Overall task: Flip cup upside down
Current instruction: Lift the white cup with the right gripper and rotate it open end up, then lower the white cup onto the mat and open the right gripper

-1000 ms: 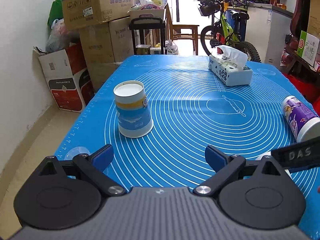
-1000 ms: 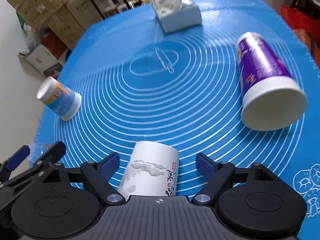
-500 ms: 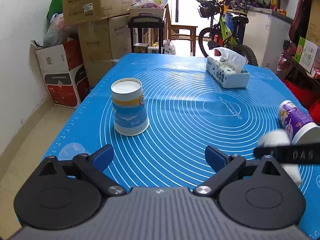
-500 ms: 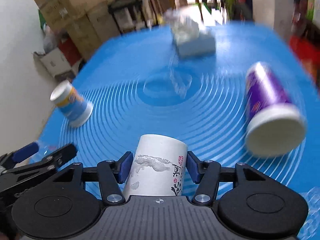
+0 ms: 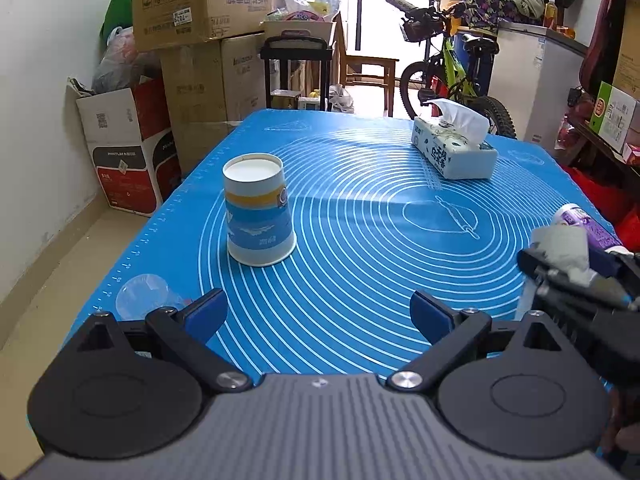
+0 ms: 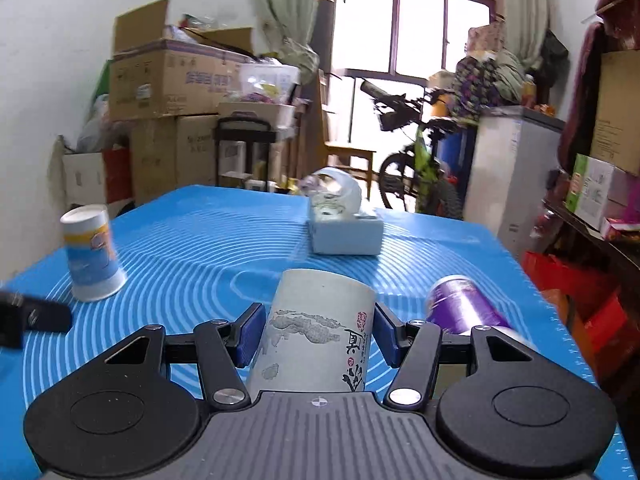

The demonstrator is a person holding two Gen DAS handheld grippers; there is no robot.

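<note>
My right gripper [image 6: 318, 334] is shut on a white paper cup with ink drawings [image 6: 316, 336] and holds it above the blue mat [image 6: 224, 248], its bottom end pointing away from me. The same cup [image 5: 566, 248] shows at the right edge of the left wrist view, in the right gripper. My left gripper [image 5: 318, 312] is open and empty over the mat's near edge. A blue and yellow paper cup [image 5: 258, 216] stands upside down on the mat, ahead and left of the left gripper; it also shows in the right wrist view [image 6: 92, 254].
A purple cup [image 6: 464, 306] lies on its side at the right of the mat. A tissue box [image 5: 454, 150] sits at the far right. A clear plastic lid [image 5: 142, 296] lies at the mat's near left edge. Cardboard boxes [image 5: 192, 12] and a bicycle [image 5: 448, 72] stand beyond the table.
My right gripper closed on the white cup, lifted it off the mat and tilted up toward level. The left gripper stayed open and drew back slightly.
</note>
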